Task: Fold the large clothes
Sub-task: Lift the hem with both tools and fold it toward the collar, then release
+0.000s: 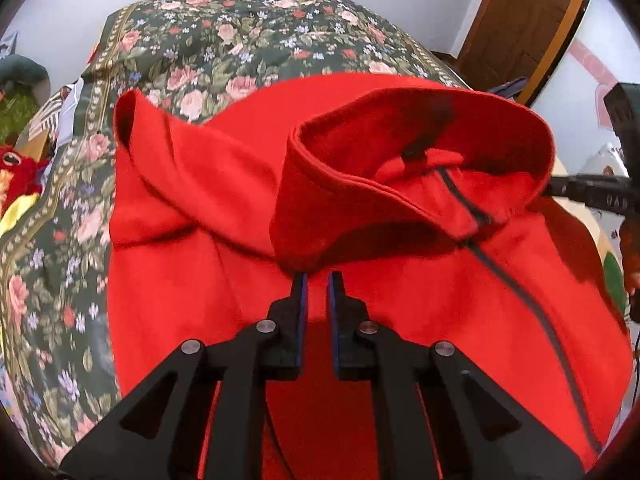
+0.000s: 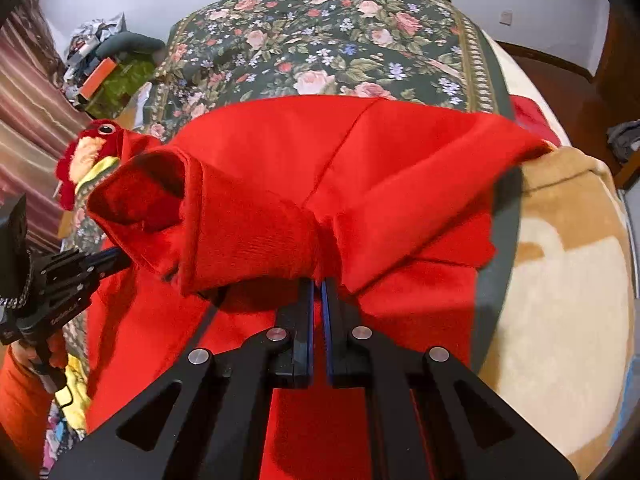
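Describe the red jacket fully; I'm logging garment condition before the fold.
The red jacket is a soft, fleece-looking zip-up with a dark zipper down its front and a stand-up collar. It lies spread on the floral bedspread, partly bunched. The left gripper pinches fabric below the collar; the right gripper pinches a gathered fold. One sleeve cuff stands open, lifted off the bed.

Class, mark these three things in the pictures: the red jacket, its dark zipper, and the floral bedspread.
red jacket (image 1: 192, 280), left wrist view: flat front panel.
dark zipper (image 1: 516, 280), left wrist view: middle of the zipper line.
floral bedspread (image 2: 320, 40), right wrist view: bare patch beyond the jacket.
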### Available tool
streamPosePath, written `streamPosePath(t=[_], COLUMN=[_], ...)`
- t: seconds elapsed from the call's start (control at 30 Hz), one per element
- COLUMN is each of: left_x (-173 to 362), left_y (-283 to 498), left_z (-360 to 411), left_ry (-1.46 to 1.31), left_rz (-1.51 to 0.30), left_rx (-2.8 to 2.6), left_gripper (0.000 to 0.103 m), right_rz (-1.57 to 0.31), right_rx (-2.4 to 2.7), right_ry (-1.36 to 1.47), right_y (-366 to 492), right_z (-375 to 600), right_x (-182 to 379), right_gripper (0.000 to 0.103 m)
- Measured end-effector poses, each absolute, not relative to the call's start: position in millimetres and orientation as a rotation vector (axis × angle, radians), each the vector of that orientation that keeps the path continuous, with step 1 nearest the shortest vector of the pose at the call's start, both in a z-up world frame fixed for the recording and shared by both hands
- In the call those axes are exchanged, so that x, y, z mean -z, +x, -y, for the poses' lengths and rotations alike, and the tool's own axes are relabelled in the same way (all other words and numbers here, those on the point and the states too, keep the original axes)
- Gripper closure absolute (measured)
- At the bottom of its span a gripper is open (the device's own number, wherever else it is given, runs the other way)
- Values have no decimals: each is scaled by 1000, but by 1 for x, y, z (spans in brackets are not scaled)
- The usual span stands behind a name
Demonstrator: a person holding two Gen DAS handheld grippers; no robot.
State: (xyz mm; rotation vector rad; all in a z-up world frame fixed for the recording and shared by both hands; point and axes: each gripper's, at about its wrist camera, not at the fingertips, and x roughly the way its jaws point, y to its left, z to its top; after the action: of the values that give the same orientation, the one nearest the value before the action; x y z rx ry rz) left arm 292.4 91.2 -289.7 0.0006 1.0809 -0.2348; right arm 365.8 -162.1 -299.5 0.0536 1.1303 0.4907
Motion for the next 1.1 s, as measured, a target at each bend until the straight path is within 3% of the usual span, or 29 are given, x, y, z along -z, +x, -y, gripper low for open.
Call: streamPosePath(t=[0.4, 0.6, 0.73, 1.1], left_x=[228, 207, 216, 286], left_y=[288, 334, 366, 380], left_z=[-132, -136, -120, -94], left_ry=[-50, -67, -59, -36], left_rz=[-956, -896, -907, -1084], left_rx=[174, 153, 180, 259], left_gripper=[94, 82, 72, 72], right_rz=[-998, -963, -1005, -1197], right_rx=[-480, -498, -514, -565], right_ry=[99, 129, 119, 101], right_y=[373, 403, 423, 415], right_z=[167, 143, 124, 110], right_x=[248, 245, 261, 316], right_gripper=[99, 94, 94, 94])
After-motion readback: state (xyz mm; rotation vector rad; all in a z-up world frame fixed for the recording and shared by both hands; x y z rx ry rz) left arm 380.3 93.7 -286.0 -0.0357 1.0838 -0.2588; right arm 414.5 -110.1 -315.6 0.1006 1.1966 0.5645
